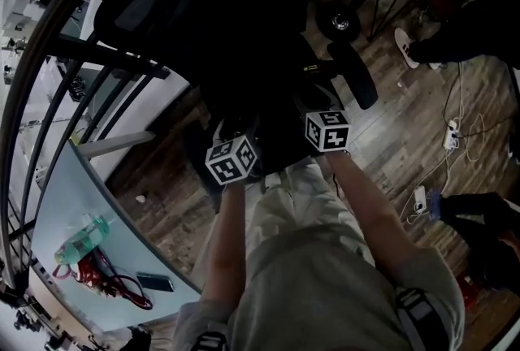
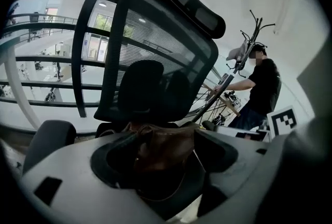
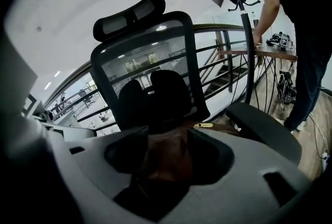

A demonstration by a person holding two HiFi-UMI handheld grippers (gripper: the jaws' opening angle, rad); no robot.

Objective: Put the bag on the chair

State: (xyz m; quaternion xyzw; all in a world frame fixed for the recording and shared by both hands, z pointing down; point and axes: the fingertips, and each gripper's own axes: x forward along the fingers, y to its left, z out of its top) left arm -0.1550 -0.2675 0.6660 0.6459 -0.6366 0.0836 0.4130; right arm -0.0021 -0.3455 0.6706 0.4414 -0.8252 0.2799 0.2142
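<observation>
A brown leather bag (image 2: 163,148) rests low in front of the black mesh-backed office chair (image 2: 155,52), on or just over its seat. My left gripper (image 2: 163,137) is open, its jaws standing wide on either side of the bag without pressing it. In the right gripper view the same bag (image 3: 168,158), with a gold zip pull (image 3: 206,125), lies between the wide jaws of my open right gripper (image 3: 166,140), before the chair (image 3: 150,62). From the head view only the two marker cubes (image 1: 231,161) (image 1: 327,131) show; the bag is lost in the dark.
A chair armrest (image 3: 264,132) juts out at the right, another armrest (image 2: 49,137) at the left. A person in black (image 2: 264,85) stands at a desk beside a coat stand. A pale table (image 1: 57,203) holds a green bottle (image 1: 81,240) and a phone (image 1: 154,282). Cables (image 1: 451,134) lie on the wooden floor.
</observation>
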